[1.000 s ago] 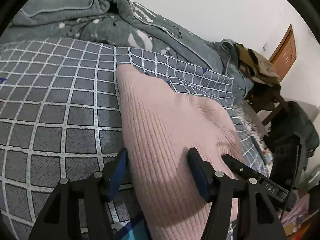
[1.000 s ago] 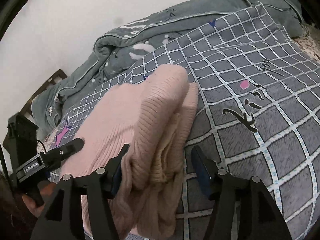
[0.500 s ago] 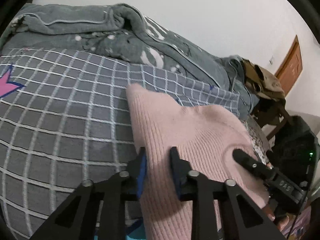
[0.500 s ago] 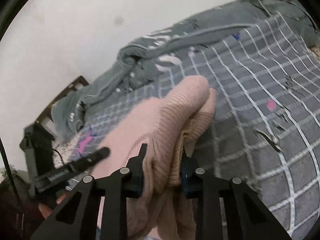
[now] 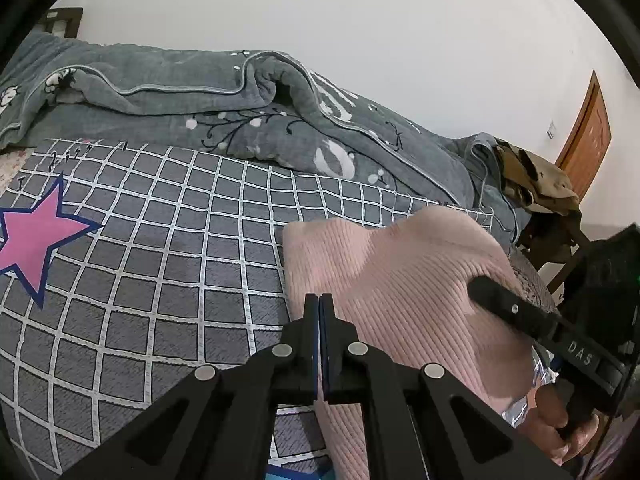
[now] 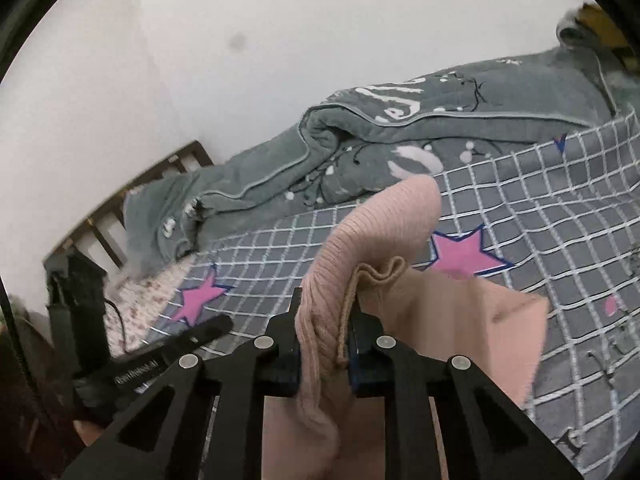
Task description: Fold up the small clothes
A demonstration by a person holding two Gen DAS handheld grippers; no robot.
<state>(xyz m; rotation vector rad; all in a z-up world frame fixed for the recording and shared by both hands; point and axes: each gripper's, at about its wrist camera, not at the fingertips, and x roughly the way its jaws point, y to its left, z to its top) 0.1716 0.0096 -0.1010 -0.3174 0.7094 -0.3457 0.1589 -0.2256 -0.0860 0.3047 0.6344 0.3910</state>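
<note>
Both grippers pinch the pink sweater's near edge — left gripper (image 5: 319, 312) clenched thin, right gripper (image 6: 323, 320) closing on bunched knit — sweater (image 5: 400, 280) stretching away across the bed (image 5: 160, 260).

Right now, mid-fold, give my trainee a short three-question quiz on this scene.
1. True or false: the right gripper has a bunched edge of the pink ribbed knit garment between its closing jaws.
2. What does the garment lie on? A) a wooden floor B) the grey quilt with a white grid and pink stars C) a glass table
3. Fill in: beyond the quilt, against the white wall, lies a rumpled ____ blanket.

Key: 1 true; 2 B; 3 grey.
</note>
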